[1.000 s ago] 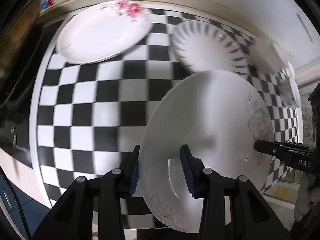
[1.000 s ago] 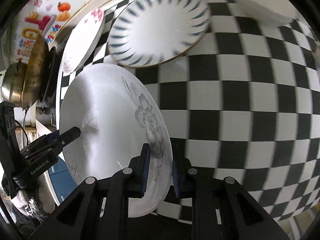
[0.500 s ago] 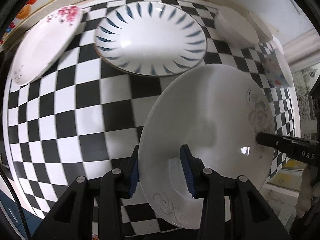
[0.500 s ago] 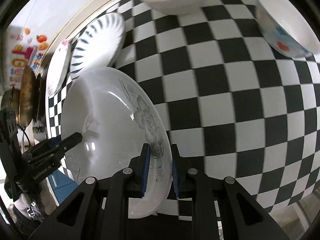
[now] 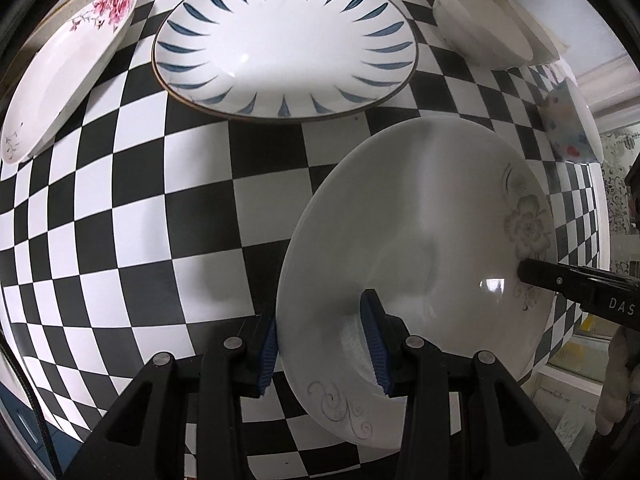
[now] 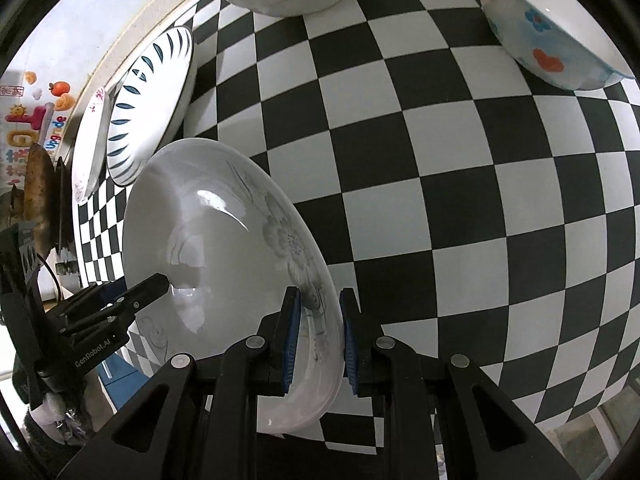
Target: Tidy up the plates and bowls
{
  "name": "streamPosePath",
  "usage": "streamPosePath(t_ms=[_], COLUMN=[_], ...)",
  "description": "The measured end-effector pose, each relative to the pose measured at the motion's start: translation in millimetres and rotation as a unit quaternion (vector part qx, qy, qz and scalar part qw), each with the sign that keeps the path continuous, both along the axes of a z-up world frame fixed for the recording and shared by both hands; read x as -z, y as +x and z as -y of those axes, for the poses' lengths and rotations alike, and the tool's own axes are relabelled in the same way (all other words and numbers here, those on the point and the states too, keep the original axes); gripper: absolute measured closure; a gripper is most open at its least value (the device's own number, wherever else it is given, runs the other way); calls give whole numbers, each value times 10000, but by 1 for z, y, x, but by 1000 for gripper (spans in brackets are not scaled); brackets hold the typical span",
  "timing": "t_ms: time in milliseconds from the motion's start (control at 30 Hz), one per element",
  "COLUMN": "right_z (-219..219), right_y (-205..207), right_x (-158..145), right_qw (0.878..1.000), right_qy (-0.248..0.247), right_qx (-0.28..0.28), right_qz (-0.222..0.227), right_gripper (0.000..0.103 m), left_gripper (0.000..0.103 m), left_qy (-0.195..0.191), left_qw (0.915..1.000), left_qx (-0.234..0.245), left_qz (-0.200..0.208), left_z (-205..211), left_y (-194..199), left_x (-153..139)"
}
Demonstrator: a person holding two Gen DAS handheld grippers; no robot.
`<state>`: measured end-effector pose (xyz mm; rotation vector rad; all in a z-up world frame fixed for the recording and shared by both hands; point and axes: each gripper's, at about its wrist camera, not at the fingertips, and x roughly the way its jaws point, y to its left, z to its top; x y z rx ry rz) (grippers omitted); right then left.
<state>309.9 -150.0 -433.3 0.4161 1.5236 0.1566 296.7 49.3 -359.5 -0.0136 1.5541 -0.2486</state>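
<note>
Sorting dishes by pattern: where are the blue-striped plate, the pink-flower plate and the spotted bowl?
blue-striped plate [image 5: 280, 40], left wrist view, plain centre.
pink-flower plate [image 5: 64, 76], left wrist view, plain centre.
spotted bowl [image 6: 536, 36], right wrist view, outer wall.

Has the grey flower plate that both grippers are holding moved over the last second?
Yes. The grey flower plate has travelled rightward along the checkered table: the blue-leaf plate slid left in the left wrist view, and the floral bowl came into the right wrist view.

"DAS" is printed on the right gripper [image 5: 532, 276]; "GenRobot.AI" is printed on the left gripper [image 6: 158, 282]
</note>
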Motion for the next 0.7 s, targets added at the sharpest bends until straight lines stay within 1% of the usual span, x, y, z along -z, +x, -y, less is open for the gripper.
streamPosePath(t_ms=[100,367,533,600,667,700], right_z=[-2,-4,-6,-6,-2,1], right_y=[2,6,10,11,12,13], right_x=[4,6,7,6,-4,-15], right_qw=[10000,9999,9998,9996,9997,9998], right_qy=[-27,-38,-88,-72,-125,-162], right_qx=[-25,-41,-75,-99,-73,-50], right_qz=[-48,-118,-169,-245,-220,-138], right_gripper=[81,81,80,79,79,79], left_gripper=[67,67,67,67,67,67], left_qy=[-5,7,-77,-144,-175,-187], left_qw=[10000,10000,10000,9998,9993,9985], left_qx=[-21,11,-38,-109,-245,-387], left_qz=[-15,25,-8,43,208,340], left_z=[-4,1,-3,-9,-21,-32], left_y=[-1,-2,-7,-10,-13,-15], left_x=[3,4,3,-6,-24,-38])
